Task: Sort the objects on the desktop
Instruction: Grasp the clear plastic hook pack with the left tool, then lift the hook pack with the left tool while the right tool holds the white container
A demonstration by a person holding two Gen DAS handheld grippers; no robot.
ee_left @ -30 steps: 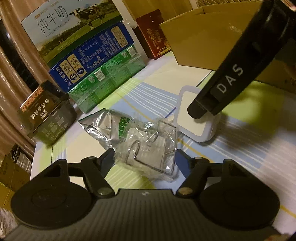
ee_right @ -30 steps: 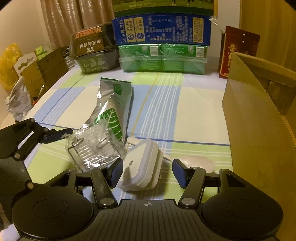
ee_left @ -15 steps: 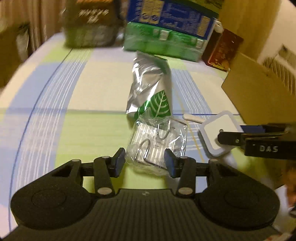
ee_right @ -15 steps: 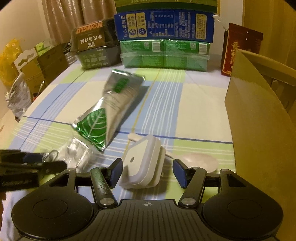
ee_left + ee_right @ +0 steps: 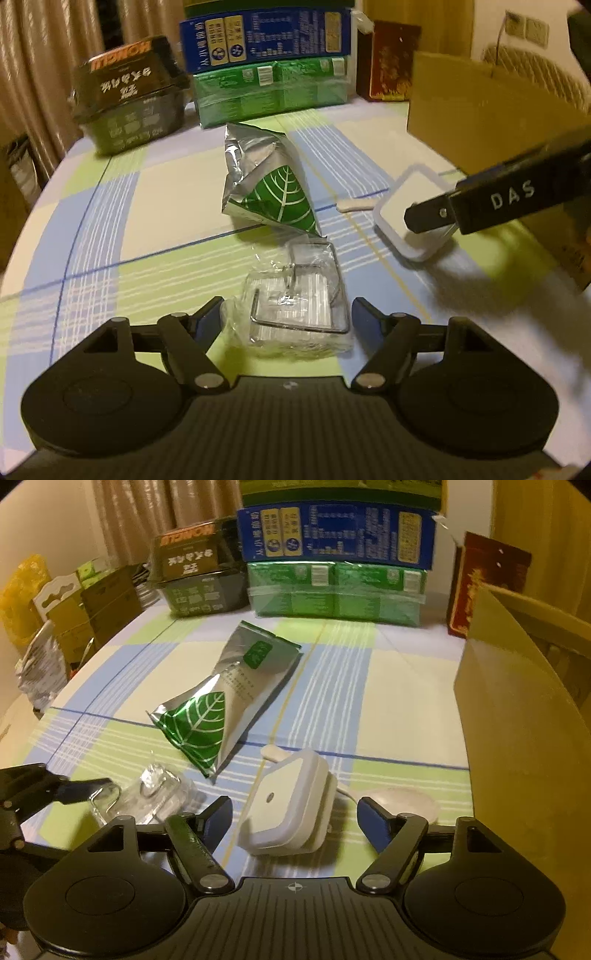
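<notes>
A clear plastic pack with metal hooks point(image 5: 295, 306) lies on the tablecloth between the open jaws of my left gripper point(image 5: 288, 321); it also shows in the right wrist view point(image 5: 155, 794). A white square plug-in device point(image 5: 288, 805) lies between the open jaws of my right gripper point(image 5: 293, 816), and shows in the left wrist view point(image 5: 410, 214). A silver pouch with a green leaf point(image 5: 266, 181) lies flat mid-table point(image 5: 221, 705). Neither gripper touches its object.
A cardboard box point(image 5: 517, 716) stands at the right. Green, blue and dark cartons point(image 5: 332, 590) line the far edge, with a red box point(image 5: 484, 579). A pale spoon-like piece point(image 5: 399, 801) lies by the white device. Boxes and bags point(image 5: 55, 627) sit beyond the left edge.
The left gripper's jaws have opened off the clear hook pack, which now lies on the cloth. The left view swung and steadied. The right gripper edged forward around the white device.
</notes>
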